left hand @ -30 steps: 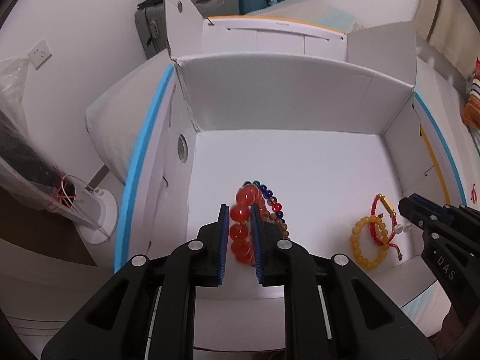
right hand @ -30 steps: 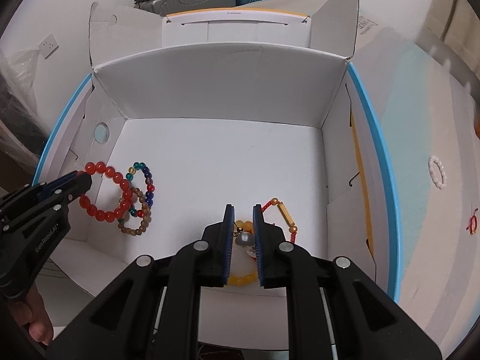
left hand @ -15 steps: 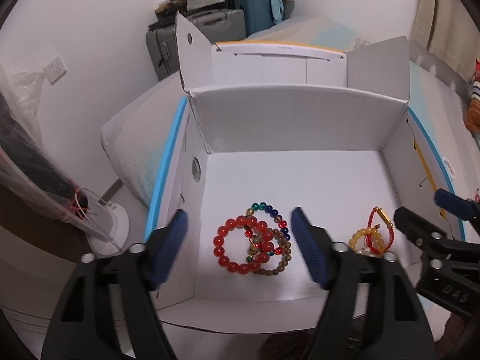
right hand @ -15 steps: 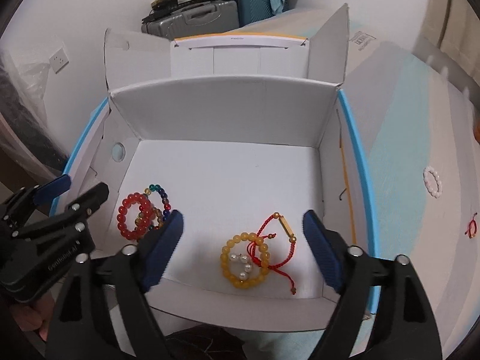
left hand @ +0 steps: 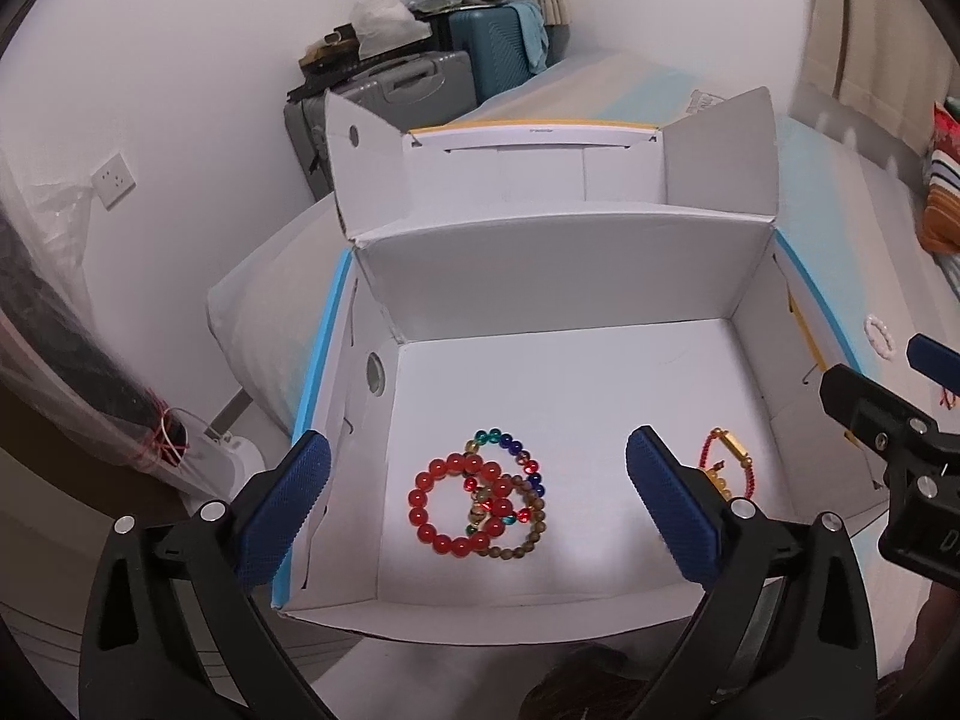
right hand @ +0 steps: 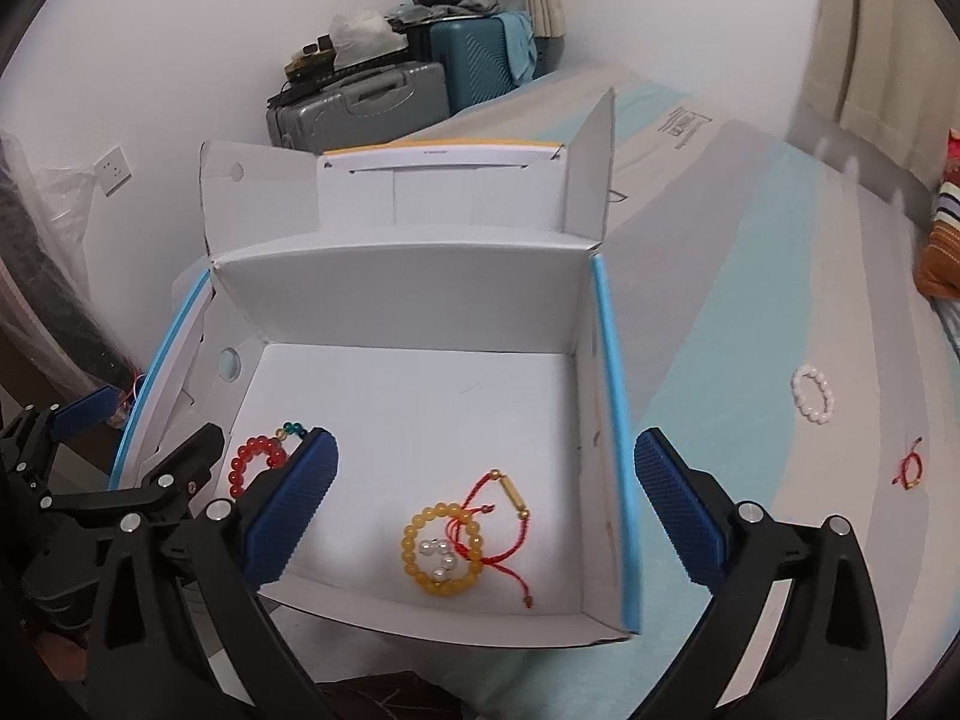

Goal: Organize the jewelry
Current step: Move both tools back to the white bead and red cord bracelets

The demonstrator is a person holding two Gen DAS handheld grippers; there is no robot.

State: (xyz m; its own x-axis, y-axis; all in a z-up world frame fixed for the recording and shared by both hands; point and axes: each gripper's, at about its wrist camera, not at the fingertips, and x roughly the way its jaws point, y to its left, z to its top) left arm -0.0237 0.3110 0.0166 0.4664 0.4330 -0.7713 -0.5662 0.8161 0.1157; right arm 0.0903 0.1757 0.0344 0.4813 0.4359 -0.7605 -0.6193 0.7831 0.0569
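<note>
Hovering above the white box (left hand: 540, 276), left gripper (left hand: 477, 495) and right gripper (right hand: 486, 498) gape wide, empty; red bead bracelet (left hand: 459, 507) lies inside.

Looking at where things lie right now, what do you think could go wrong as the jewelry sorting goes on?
1. In the box, the red bead bracelet overlaps the multicolour bracelet and the brown bead bracelet; lifting one may drag the others.
2. The red cord bracelet crosses the yellow bead bracelet, so its cord may snag.
3. The white bead bracelet and small red cord bracelet lie outside on the soft bed cover; the open right gripper may pinch fabric picking them up.
</note>
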